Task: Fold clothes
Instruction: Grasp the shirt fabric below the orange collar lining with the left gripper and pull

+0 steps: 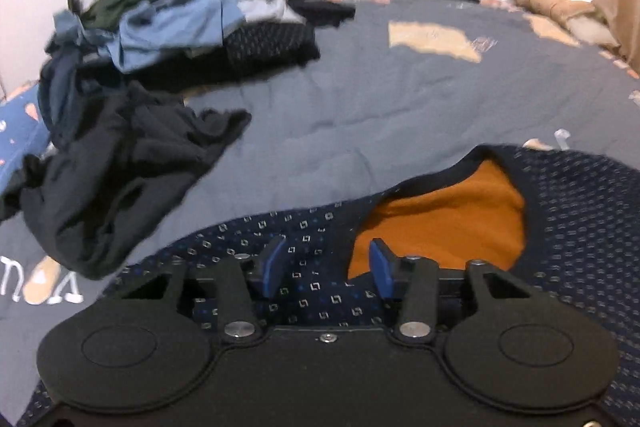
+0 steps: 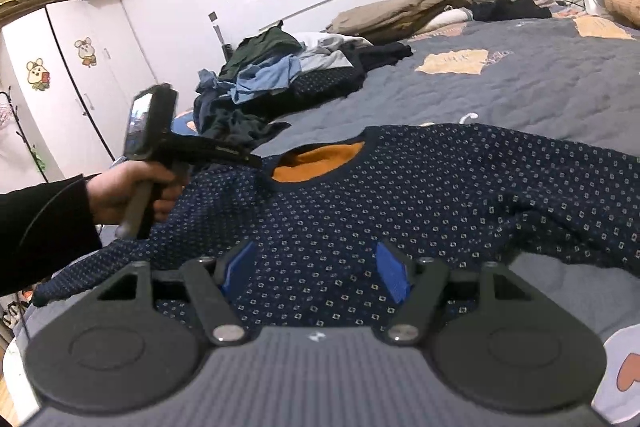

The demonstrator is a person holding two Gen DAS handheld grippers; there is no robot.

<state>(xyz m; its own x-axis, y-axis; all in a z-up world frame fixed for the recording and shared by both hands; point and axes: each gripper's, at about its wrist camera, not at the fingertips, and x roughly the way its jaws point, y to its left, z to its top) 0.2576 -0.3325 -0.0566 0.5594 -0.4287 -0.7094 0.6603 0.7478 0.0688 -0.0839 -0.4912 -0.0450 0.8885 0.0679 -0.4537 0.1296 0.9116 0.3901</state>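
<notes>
A navy sweater (image 1: 304, 227) (image 2: 400, 195) with small square dots lies flat on the bed, its orange lining (image 1: 440, 219) (image 2: 320, 159) showing at the neck. My left gripper (image 1: 328, 267) hovers over the shoulder just left of the collar, its blue pads (image 1: 276, 267) apart with fabric lying under the gap. In the right wrist view a hand (image 2: 128, 191) holds that left gripper (image 2: 252, 158) at the sweater's left shoulder. My right gripper (image 2: 316, 271) stands open low over the sweater's body, nothing pinched.
A grey quilted bed cover (image 1: 360, 87) (image 2: 520, 87) lies under everything. A heap of unfolded clothes (image 1: 160, 27) (image 2: 272, 75) sits at the far left, a black garment (image 1: 120, 167) nearest. Folded beige clothes (image 2: 400, 11) lie by the headboard. A white wardrobe (image 2: 60, 67) stands left.
</notes>
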